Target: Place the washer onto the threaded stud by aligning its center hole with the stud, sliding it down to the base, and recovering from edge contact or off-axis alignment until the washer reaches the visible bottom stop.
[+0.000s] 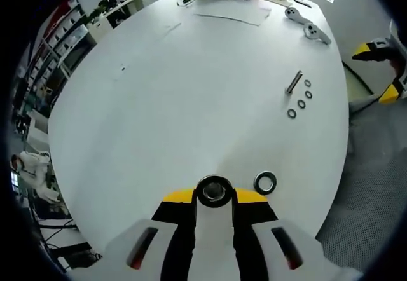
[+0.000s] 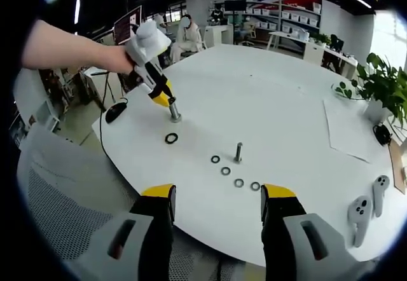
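Steel glints where the left gripper point(image 2: 166, 100) is pressing its yellow-tipped jaws together around a short upright metal cylinder point(image 1: 213, 191) standing on the round white desk point(image 1: 191, 90), with a dark ring washer point(image 1: 265, 182) lying flat just beside it. Well apart, the threaded stud point(image 2: 238, 152) is standing upright among four small washers point(image 2: 234, 172), nearer the right gripper point(image 2: 217, 195), whose jaws are hanging wide apart and empty, pointing toward the stud.

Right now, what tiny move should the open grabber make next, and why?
Probably ease the right gripper forward toward the nearest small washer. Its fingers are open and empty, and four washers lie loose beside the upright stud, which looks bare.
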`<state>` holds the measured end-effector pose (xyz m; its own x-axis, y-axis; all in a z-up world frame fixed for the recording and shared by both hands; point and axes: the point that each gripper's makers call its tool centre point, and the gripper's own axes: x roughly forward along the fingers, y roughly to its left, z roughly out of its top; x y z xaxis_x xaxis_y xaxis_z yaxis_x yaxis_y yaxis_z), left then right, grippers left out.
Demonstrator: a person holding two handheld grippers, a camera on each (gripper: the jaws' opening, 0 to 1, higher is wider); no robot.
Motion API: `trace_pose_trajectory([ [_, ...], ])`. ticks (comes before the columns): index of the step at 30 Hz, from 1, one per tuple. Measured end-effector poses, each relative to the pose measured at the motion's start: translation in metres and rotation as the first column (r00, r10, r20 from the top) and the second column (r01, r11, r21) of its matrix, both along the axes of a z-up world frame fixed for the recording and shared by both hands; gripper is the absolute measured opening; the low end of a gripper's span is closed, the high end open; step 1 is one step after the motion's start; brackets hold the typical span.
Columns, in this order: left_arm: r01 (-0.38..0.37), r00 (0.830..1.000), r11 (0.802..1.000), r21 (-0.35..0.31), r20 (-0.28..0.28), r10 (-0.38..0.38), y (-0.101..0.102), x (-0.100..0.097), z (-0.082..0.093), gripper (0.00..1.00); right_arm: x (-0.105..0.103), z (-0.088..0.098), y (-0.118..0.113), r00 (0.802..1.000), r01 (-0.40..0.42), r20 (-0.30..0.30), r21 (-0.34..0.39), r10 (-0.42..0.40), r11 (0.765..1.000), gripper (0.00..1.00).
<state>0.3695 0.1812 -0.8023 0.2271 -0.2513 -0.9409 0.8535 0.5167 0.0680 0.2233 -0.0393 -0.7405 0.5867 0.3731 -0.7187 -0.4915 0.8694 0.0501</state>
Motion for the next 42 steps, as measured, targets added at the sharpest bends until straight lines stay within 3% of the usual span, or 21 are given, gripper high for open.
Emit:
trace_pose_trajectory([
  [15,0.008,0.999,0.998,0.055,-0.051,-0.005,0.001,0.004,-0.033,0.19,-0.002,-0.003,-0.001,1.000,-0.001,-0.014,-0.005,0.001,1.000,0.56],
  [27,-0.009,0.997,0.998,0.068,-0.073,0.014,-0.004,-0.009,-0.035,0.19,-0.002,-0.003,-0.002,1.000,0.001,-0.015,-0.009,-0.001,1.000,0.56],
  [33,-0.025,0.996,0.998,0.062,-0.080,0.029,-0.005,-0.007,-0.034,0.19,-0.001,-0.002,-0.004,1.000,0.014,-0.014,-0.003,-0.014,1.000,0.56],
  [42,0.006,0.995,0.996,0.085,-0.101,0.003,-0.007,-0.008,-0.032,0.19,-0.002,-0.003,-0.003,1.000,0.008,-0.015,-0.011,-0.008,1.000,0.56],
])
